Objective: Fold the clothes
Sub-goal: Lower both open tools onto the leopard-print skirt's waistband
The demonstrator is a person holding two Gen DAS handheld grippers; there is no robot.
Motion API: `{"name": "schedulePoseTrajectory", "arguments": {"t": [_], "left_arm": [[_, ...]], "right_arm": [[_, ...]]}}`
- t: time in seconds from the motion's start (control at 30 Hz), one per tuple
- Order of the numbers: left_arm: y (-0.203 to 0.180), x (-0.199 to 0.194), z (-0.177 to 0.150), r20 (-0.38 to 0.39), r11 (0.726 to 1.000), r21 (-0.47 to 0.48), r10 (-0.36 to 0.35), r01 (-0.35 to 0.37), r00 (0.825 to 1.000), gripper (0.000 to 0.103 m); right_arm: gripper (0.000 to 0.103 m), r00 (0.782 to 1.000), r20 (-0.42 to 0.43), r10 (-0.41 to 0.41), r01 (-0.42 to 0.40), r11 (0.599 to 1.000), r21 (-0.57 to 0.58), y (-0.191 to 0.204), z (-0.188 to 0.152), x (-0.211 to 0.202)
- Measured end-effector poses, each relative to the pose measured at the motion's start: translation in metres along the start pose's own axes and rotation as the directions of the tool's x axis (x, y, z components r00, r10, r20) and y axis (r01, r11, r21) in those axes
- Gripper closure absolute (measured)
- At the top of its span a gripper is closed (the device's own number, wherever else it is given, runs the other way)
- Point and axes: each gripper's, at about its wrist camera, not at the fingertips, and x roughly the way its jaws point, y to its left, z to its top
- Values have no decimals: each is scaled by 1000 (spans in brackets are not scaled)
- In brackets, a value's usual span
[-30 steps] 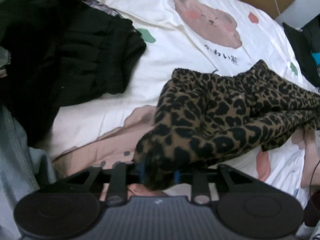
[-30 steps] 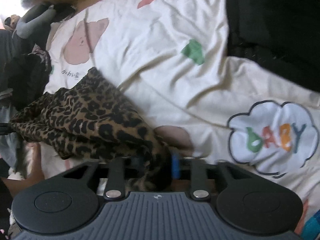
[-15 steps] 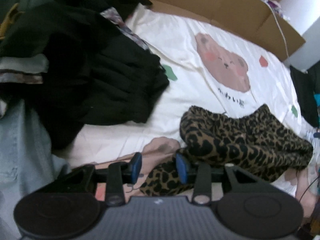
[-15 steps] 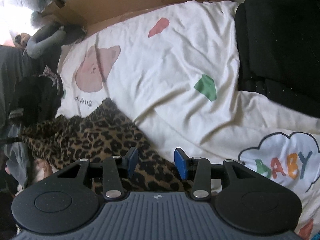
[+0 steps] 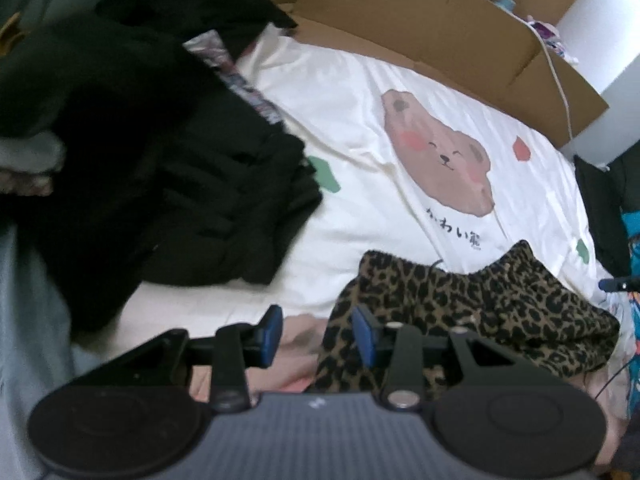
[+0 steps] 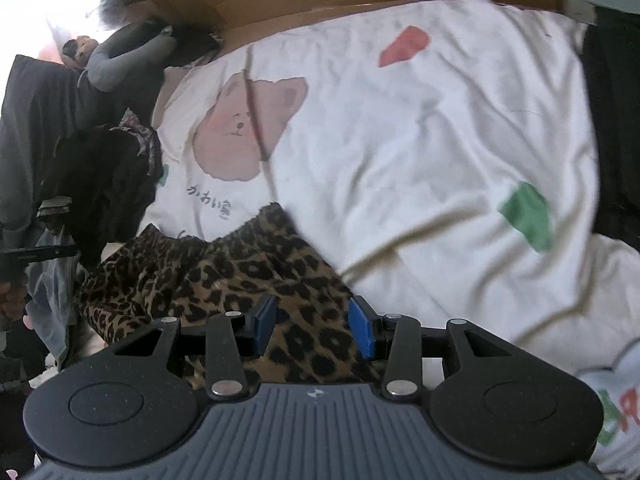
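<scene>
Loosely bunched, the leopard-print garment [image 5: 472,312] lies on the bed sheet [image 5: 360,128], both grippers' jaws apart, gripping nothing.

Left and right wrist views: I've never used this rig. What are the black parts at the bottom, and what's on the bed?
Each picture comes from a camera on a hand-held two-finger gripper, looking along its fingers. The black parts are the gripper bodies. The left gripper and right gripper both stand open, holding nothing. Under them, on the cream bear-print bedspread, the leopard-print garment lies in a loose heap. A pile of black clothes lies beside it, and cardboard lies along the far edge.
</scene>
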Motion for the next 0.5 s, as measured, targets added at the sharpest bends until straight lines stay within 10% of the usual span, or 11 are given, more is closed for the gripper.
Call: {"name": "schedulePoseTrajectory", "arguments": {"t": [0.5], "left_arm": [[-18, 63, 4, -33, 998, 0, -64, 64, 997, 59]], "right_arm": [[55, 1000, -13, -23, 22, 994, -111, 36, 19, 64]]}}
